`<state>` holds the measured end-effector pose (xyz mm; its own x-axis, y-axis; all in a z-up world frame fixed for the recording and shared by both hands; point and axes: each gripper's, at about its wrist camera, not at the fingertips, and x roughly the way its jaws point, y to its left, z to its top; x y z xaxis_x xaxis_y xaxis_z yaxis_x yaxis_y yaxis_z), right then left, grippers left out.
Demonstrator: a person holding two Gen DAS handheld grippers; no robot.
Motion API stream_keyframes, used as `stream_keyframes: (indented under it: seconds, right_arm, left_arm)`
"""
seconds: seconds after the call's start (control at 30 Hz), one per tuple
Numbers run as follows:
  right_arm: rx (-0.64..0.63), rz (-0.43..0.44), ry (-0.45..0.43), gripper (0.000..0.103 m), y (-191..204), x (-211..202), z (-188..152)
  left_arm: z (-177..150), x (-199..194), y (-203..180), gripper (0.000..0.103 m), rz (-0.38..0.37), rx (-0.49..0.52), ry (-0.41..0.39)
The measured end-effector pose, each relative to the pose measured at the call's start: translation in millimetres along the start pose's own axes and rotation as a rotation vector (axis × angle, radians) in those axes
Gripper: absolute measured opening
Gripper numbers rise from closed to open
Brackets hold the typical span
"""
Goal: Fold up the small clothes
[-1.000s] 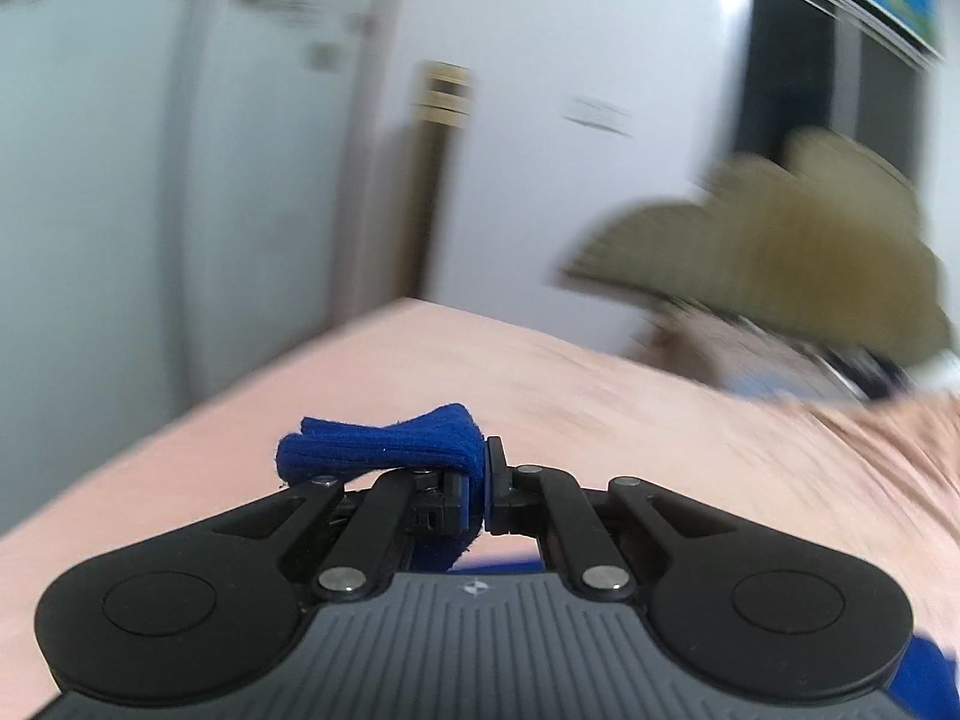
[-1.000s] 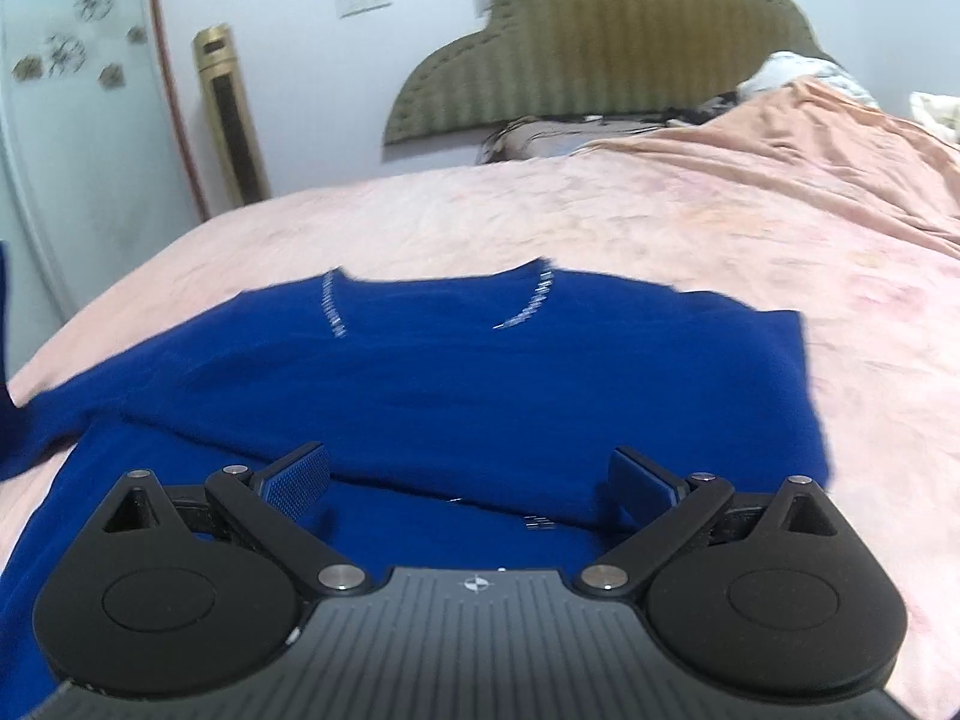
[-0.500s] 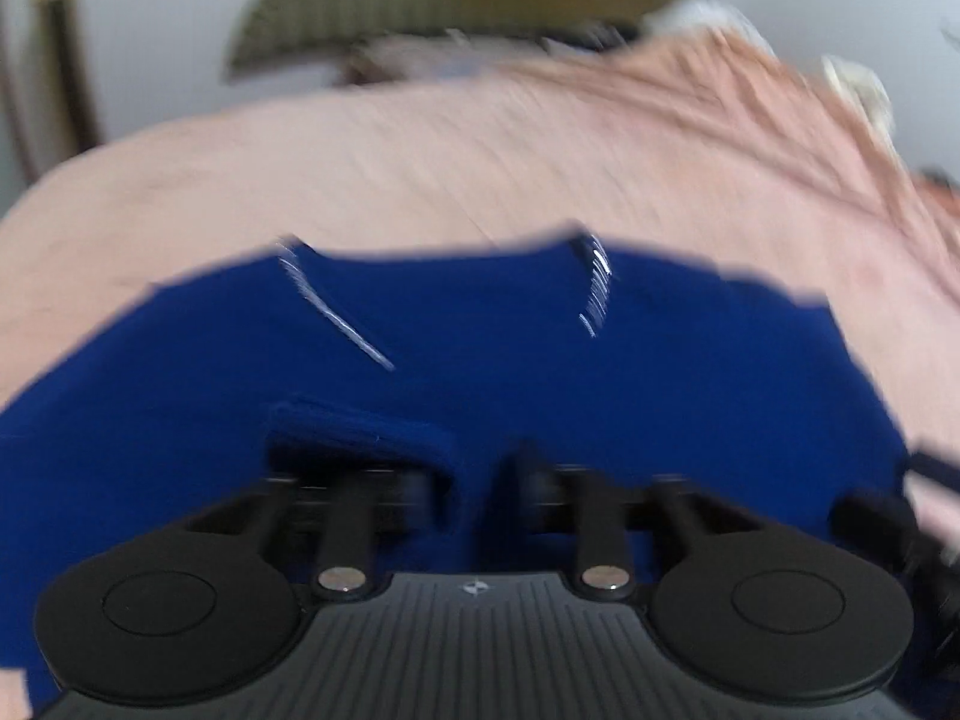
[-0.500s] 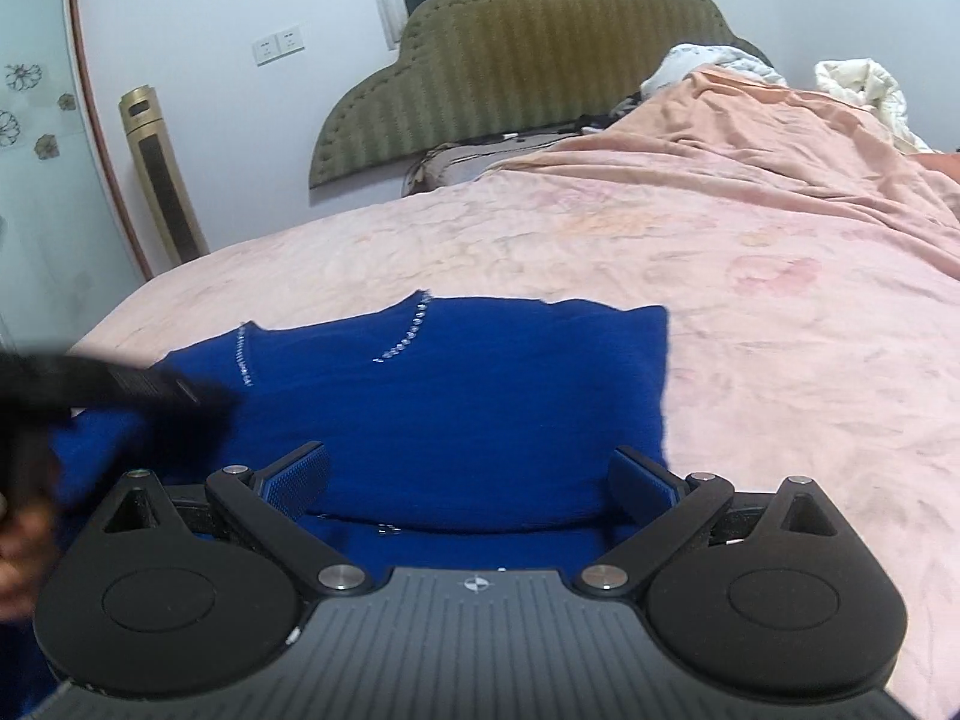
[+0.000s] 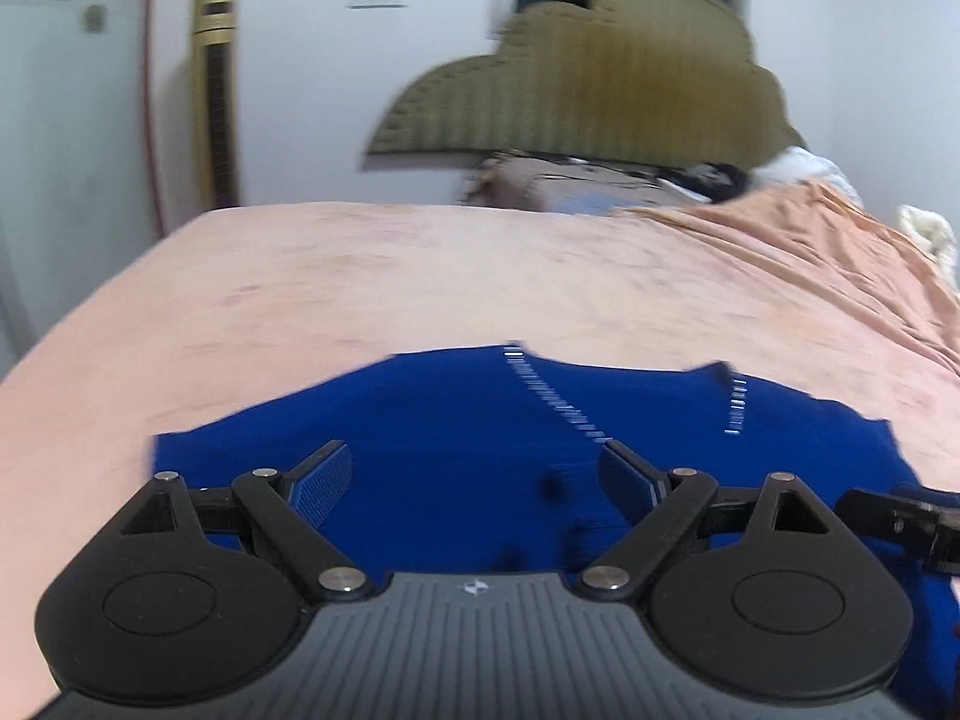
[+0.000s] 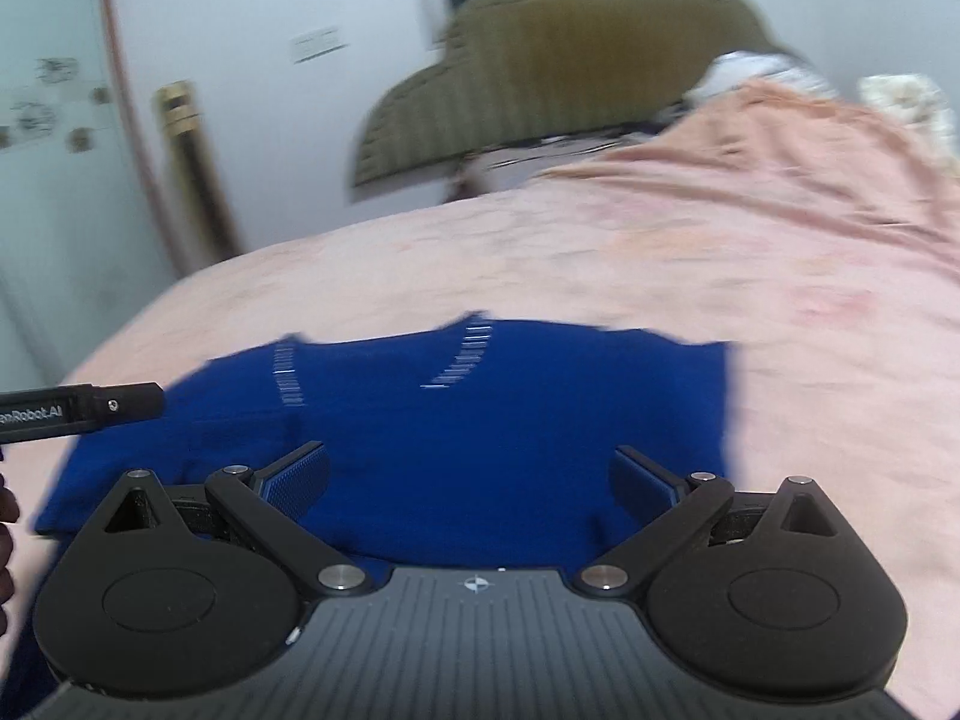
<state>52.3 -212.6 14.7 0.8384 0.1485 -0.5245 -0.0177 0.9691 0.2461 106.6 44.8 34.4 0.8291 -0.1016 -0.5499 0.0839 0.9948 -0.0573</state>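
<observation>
**Blue knit on the bed: soft, limp, grip it at the edges**

Pink, wrinkled bedspread (image 5: 480, 276) takes up most of both views, running back to an olive quilted headboard with a scalloped top (image 5: 600, 78). A heap of bedding (image 6: 774, 69) sits at the far right by the headboard.

Royal-blue knit top with pale stitched lines either side of the neckline (image 5: 456, 420) lies on the near part of the bed, neckline away from the cameras. It reads as partly folded: the left side looks doubled in over the body, the right edge runs straight. Motion blur hides the finer creases.

Handling, as judged: light, limp and stretchy, with no stiffness. It will sag from any single point and drag on the bedspread, so a one-point lift would pull the folds out. Best hold looks like a double-layer edge or a corner, one on each side, pinched through all layers. Not fragile; the stitched trim could snag.

Left tongs (image 5: 474, 477) have just been opening and now stand wide, nothing between them, hovering over the blue knit's near half. Right tongs (image 6: 471, 471) are spread equally wide, also empty, over the near edge; one black finger of the left tongs shows at the left border of that view.
</observation>
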Motion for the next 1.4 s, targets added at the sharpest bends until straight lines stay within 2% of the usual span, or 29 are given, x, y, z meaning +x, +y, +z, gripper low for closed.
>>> stream_keyframes:
  seconds: [0.07,0.13,0.23,0.33,0.5,0.6,0.63,0.7,0.77,0.83,0.87,0.93,1.0,1.07,1.2,1.3,1.4]
  right_arm:
    - [0.036,0.075,0.037,0.1,6,14,5]
    - [0.019,0.098,0.064,0.099,17,26,8]
    - [-0.136,0.095,0.098,0.1,50,35,6]
    - [-0.286,0.09,0.081,0.1,85,42,1]
    - [-0.408,0.026,0.091,0.1,120,72,-1]
    - [-0.486,0.005,0.135,0.099,130,84,-8]
    - [-0.486,-0.009,0.13,0.1,130,84,-8]
    - [-0.412,-0.104,0.074,0.1,117,80,-6]
    - [-0.274,-0.21,-0.008,0.101,92,69,3]
    - [-0.133,-0.271,-0.069,0.101,66,56,10]
    - [-0.094,-0.267,-0.079,0.101,58,51,12]
    - [-0.086,-0.171,-0.054,0.099,51,45,13]
    - [-0.163,-0.055,0.003,0.1,63,47,9]
    - [-0.283,0.001,0.034,0.101,86,52,1]
    - [-0.464,0.026,0.099,0.101,127,72,-10]
    - [-0.509,0.025,0.159,0.101,140,88,-13]
    - [-0.499,-0.001,0.156,0.101,139,91,-12]
  left_arm:
    - [-3,-4,13,0.09,0.013,-0.019,0.005]
    - [-8,-6,22,0.09,0.054,-0.033,0.018]
    - [-15,-3,29,0.09,0.099,-0.038,0.035]
    - [-21,8,35,0.09,0.167,-0.017,0.103]
    - [-35,31,31,0.09,0.284,0.072,0.153]
    - [-43,32,31,0.09,0.284,0.092,0.143]
    - [-44,31,31,0.09,0.283,0.094,0.14]
    - [-45,31,32,0.09,0.278,0.09,0.143]
    - [-45,34,35,0.09,0.27,0.082,0.145]
    - [-46,33,37,0.09,0.26,0.065,0.148]
    - [-46,33,39,0.09,0.256,0.056,0.149]
    - [-47,34,40,0.092,0.254,0.046,0.147]
    - [-48,33,40,0.092,0.254,0.045,0.142]
    - [-49,32,40,0.092,0.254,0.046,0.139]
    - [-50,32,40,0.092,0.254,0.046,0.139]
    - [-50,32,40,0.092,0.255,0.048,0.136]
    - [-51,32,41,0.092,0.252,0.047,0.132]
